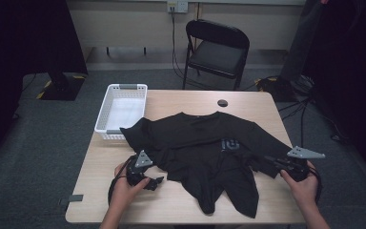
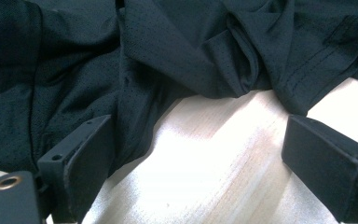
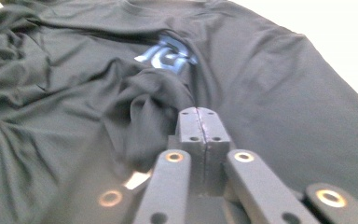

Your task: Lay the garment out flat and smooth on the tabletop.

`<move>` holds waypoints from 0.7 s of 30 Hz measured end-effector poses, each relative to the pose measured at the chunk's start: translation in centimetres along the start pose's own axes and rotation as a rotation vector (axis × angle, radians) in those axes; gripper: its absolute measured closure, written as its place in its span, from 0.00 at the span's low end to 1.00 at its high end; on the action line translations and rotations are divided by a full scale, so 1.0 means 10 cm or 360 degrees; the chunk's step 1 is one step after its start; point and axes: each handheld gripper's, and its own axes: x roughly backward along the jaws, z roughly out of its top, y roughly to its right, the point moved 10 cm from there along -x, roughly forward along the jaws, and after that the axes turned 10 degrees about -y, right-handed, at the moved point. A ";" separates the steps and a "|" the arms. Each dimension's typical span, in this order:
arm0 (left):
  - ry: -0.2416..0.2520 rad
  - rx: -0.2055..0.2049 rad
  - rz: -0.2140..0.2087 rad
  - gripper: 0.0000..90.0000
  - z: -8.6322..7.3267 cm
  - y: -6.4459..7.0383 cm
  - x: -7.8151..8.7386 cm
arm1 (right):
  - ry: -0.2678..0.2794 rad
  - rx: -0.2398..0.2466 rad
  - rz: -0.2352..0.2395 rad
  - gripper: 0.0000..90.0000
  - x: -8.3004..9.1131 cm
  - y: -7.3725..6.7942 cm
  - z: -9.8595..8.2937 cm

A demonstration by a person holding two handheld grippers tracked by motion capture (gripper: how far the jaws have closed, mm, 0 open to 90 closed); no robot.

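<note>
Black shirt [image 1: 205, 143] crumpled on table [image 1: 257, 102], left tongs [image 2: 200, 154] low, spread wide, empty, right tongs [image 3: 199, 122] pressed together against its cloth.

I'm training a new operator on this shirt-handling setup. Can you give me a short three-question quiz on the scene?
1. True or false: the left gripper stands open over bare table.
2. What does the right gripper pinch? A) basket B) black T-shirt C) chair
3. What lies in the white basket?

Key: 1 true. 2 B, a fold below the blue logo. 3 Nothing visible; a sleeve overlaps its rim.
</note>
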 end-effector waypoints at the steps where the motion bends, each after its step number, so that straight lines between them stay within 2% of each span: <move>1: 0.0000 0.0000 0.0000 0.11 0.00 0.00 0.00 | 0.0007 0.0016 -0.0028 0.92 0.03 0.01 -0.02; 3: 0.0000 0.0000 0.0000 0.11 0.00 0.00 0.00 | 0.0035 0.0051 -0.0006 0.82 0.07 -0.10 -0.04; 5: 0.0000 0.0000 0.0001 0.11 0.00 0.00 0.00 | 0.0042 0.0112 0.0054 0.76 0.09 -0.30 -0.04; 7: 0.0000 0.0003 0.0002 0.11 0.00 0.00 0.00 | 0.0011 0.0185 0.0117 0.71 0.06 -0.53 -0.06; 10: 0.0001 0.0002 0.0005 0.11 0.00 0.00 0.00 | -0.0070 0.0276 0.0180 0.73 -0.06 -0.78 -0.11; 12: 0.0000 0.0001 0.0006 0.11 0.00 0.00 0.00 | -0.0130 0.0371 0.0198 0.76 -0.16 -0.89 -0.14; 14: 0.0000 0.0003 0.0006 0.11 0.00 0.00 0.00 | -0.0192 0.0402 0.0211 0.78 -0.26 -0.95 -0.18; 18: 0.0000 0.0001 0.0006 0.11 0.00 0.00 0.00 | -0.0290 0.0430 0.0203 0.83 -0.39 -0.96 -0.29; 21: 0.0000 0.0003 0.0006 0.11 0.00 0.00 0.00 | -0.0288 0.0457 0.0232 0.92 -0.36 -1.00 -0.34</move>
